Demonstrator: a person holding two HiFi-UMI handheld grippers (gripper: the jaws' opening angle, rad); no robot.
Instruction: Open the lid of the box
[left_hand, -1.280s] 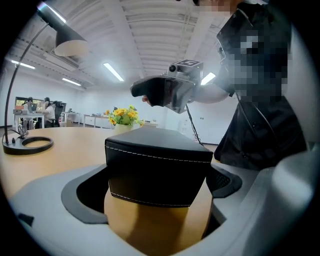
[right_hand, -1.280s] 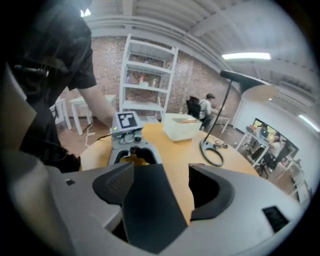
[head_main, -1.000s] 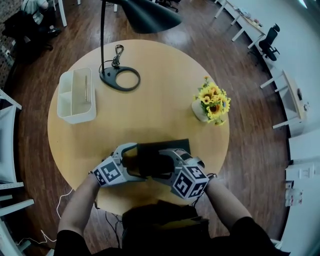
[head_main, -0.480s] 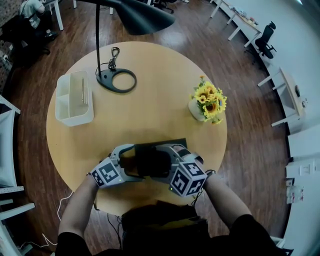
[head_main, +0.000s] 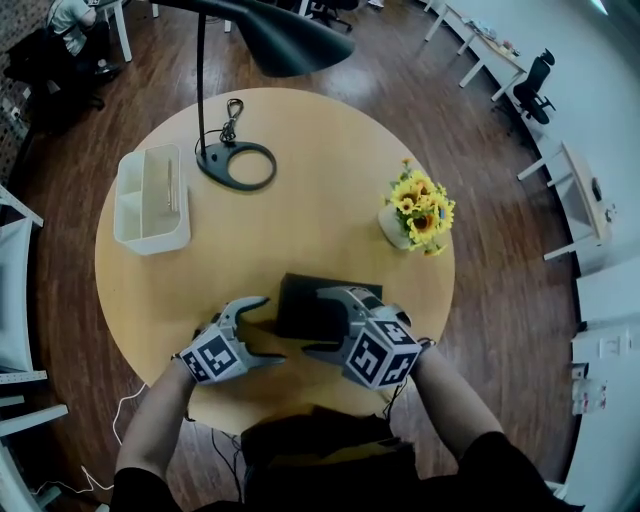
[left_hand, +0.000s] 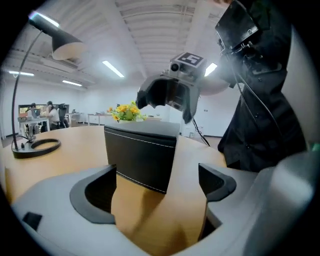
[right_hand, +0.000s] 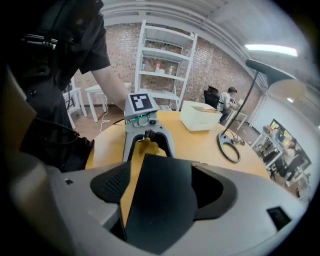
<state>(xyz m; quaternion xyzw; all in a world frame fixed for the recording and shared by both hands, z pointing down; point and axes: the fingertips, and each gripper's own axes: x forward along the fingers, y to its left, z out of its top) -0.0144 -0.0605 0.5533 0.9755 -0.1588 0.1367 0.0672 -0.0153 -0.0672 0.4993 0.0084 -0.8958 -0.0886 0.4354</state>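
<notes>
Moved: the left gripper has drawn back toward the lower left, so the box no longer sits between its jaws; the box now lies slightly turned on the tabletop.
Left jaws: they have just been closing but stand wide, with only bare tabletop between them; in the left gripper view the box stands upright just ahead of them, apart from both pads.
Right jaws: the right gripper reaches over the box from the lower right. Its jaws have just been closing. The box lies between them, with a strip of tabletop showing between one pad and the box, so they do not press on it.
Box: black with pale stitching along the top edge, at lower centre of the tabletop.
Print: black-and-white square markers on each gripper's cube.
Around: lamp and white organiser at upper left, sunflowers at right.
</notes>
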